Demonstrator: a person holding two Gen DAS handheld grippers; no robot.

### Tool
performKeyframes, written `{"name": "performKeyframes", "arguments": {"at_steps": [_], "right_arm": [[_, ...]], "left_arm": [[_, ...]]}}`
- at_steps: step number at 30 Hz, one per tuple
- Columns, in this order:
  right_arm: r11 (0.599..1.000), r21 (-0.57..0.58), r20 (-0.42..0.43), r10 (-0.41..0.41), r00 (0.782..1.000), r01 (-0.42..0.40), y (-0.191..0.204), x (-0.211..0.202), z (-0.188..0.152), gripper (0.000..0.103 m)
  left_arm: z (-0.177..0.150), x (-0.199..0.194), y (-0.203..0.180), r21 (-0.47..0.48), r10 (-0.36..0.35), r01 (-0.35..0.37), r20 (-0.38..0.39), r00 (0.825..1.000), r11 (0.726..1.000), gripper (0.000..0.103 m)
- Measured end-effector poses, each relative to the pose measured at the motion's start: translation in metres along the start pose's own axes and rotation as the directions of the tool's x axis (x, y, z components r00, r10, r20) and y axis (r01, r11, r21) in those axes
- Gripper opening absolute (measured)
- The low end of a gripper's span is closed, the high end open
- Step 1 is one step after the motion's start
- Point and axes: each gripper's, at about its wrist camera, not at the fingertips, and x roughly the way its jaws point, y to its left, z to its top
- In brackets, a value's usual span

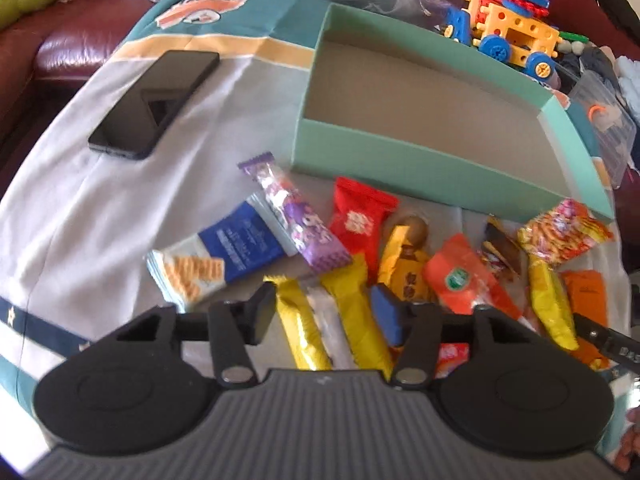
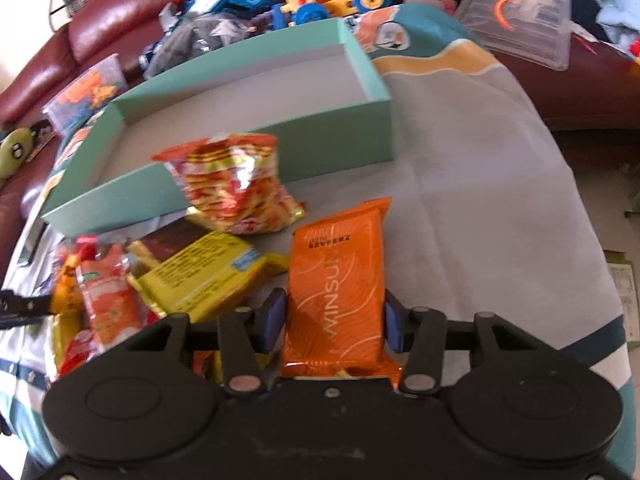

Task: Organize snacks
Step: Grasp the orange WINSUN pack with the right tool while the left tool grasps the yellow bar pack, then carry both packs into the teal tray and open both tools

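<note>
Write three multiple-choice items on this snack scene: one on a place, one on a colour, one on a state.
1. Where does the phone lie?
A. inside the box
B. on the cloth beside the box
C. under the snacks

2. What colour is the packet between the right tool's fingers?
A. orange
B. purple
C. blue

3. What is in the green box?
A. one red packet
B. toy bricks
C. nothing

Key: 1 B, the phone rests on the grey cloth beside the box. 2 A, the wrapper is orange with pale lettering. 3 C, only the box's bare floor shows.
</note>
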Motion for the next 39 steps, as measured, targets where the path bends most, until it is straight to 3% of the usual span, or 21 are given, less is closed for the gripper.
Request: {"name": "performKeyframes", "arguments": {"at_steps": [3,5,6,8,10,12,15,16,17,19,21,23,24,27,30,35,39], "right_arm": [[1.0,-0.01,-0.003,0.004,1.0,-0.004,-0.003,-0.002,0.001,0.051],[1.0,-0.001,-0.007,0.001,1.0,-0.001,-0.005,0.0,0.003,0.053],[1.0,0.003,-0.006,-0.002,1.0,0.002,-0.006,0.0,0.003,0.054],[1.0,0.005,-0.003,-0.008,1.0,0.008,-0.006,0.001,0.002,0.055],[1.0,-0.01,0.0,-0.019,1.0,0.019,-0.003,0.001,0.001,0.056],[0.999,-0.032,0.0,-0.035,0.999,0.035,0.002,0.002,0.0,0.059],[0.996,-0.073,0.002,-0.056,0.998,0.056,0.009,0.004,-0.002,0.059],[0.993,-0.094,0.003,-0.066,0.998,0.066,0.012,0.005,-0.002,0.052],[0.989,-0.121,0.008,-0.084,0.996,0.084,0.016,0.005,-0.003,0.052],[0.983,-0.159,0.014,-0.088,0.996,0.089,0.023,0.004,-0.006,0.051],[0.984,-0.163,0.007,-0.073,0.997,0.074,0.027,0.003,-0.006,0.051],[0.983,-0.168,0.008,-0.08,0.997,0.08,0.029,0.002,-0.007,0.052],[0.981,-0.173,0.01,-0.086,0.996,0.087,0.03,0.002,-0.008,0.052],[0.979,-0.176,0.01,-0.103,0.995,0.104,0.032,0.001,-0.009,0.052],[0.989,-0.127,0.016,-0.077,0.997,0.078,0.026,-0.008,-0.006,0.051],[0.996,-0.067,0.035,-0.05,0.998,0.053,0.015,-0.025,0.0,0.051],[0.995,-0.075,0.02,-0.058,0.998,0.059,0.015,-0.023,-0.003,0.051]], "left_arm": [[-0.008,-0.006,-0.011,0.022,0.038,-0.037,-0.021,0.999,0.999,0.081],[-0.014,-0.002,-0.024,0.074,0.05,-0.047,-0.033,0.998,0.996,0.085],[-0.017,0.002,-0.03,0.107,0.066,-0.061,-0.043,0.997,0.992,0.083],[-0.024,0.007,-0.034,0.156,0.065,-0.056,-0.052,0.996,0.986,0.069],[-0.028,0.001,-0.036,0.21,0.052,-0.046,-0.023,0.998,0.977,0.046],[-0.03,-0.005,-0.034,0.26,0.073,-0.072,0.005,0.997,0.963,0.04],[-0.03,-0.011,-0.01,0.22,0.035,-0.03,-0.021,0.999,0.975,0.04],[-0.031,-0.014,-0.003,0.202,0.024,-0.018,-0.029,0.999,0.979,0.042],[-0.032,-0.016,-0.001,0.197,0.021,-0.014,-0.034,0.999,0.98,0.044],[-0.035,-0.018,0.002,0.212,0.032,-0.025,-0.027,0.999,0.977,0.064],[-0.04,-0.018,-0.001,0.245,0.062,-0.055,-0.02,0.998,0.968,0.067],[-0.043,-0.009,-0.002,0.264,0.061,-0.046,-0.051,0.997,0.963,0.066],[-0.044,-0.004,-0.002,0.271,0.043,-0.025,-0.061,0.997,0.962,0.052],[-0.047,-0.005,-0.009,0.311,0.044,-0.037,-0.015,0.999,0.95,0.047],[-0.046,-0.018,-0.004,0.295,-0.009,0.011,-0.01,1.0,0.956,0.041],[-0.048,-0.031,0.0,0.305,-0.043,0.04,0.001,0.999,0.952,0.041],[-0.051,-0.019,-0.002,0.315,-0.026,0.04,-0.047,0.999,0.948,0.042]]}}
